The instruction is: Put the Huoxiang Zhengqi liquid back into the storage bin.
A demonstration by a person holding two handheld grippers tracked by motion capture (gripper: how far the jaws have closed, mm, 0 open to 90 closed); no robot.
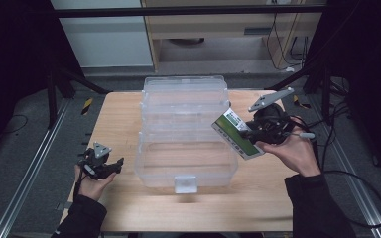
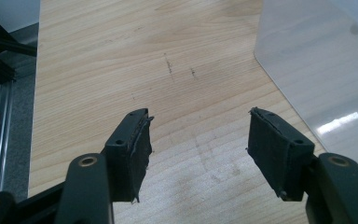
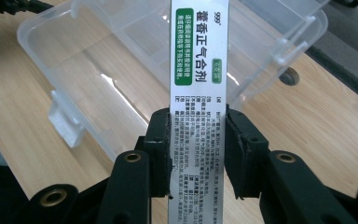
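My right gripper (image 1: pixel 246 133) is shut on a flat white and green medicine box (image 1: pixel 236 134), held tilted in the air beside the right wall of a clear plastic storage box (image 1: pixel 151 174). In the right gripper view the medicine box (image 3: pixel 198 88) runs upward between the two black pads (image 3: pixel 160 149), which press on its long edges, and the open clear storage box (image 3: pixel 37 51) lies behind it. My left gripper (image 1: pixel 110 167) rests low over the table's left part, jaws open and bare. The left gripper view has its fingertips (image 2: pixel 137 144) wide apart over bare wood, with the storage box's wall (image 2: pixel 321 79) at right.
The clear storage box stands mid-table with its lid (image 1: pixel 185 94) tipped back and a front latch (image 1: pixel 185 184). The wooden table (image 1: pixel 124 119) ends at metal rails (image 1: pixel 27 173) on both sides. Cables (image 1: pixel 357 198) trail on the floor at right.
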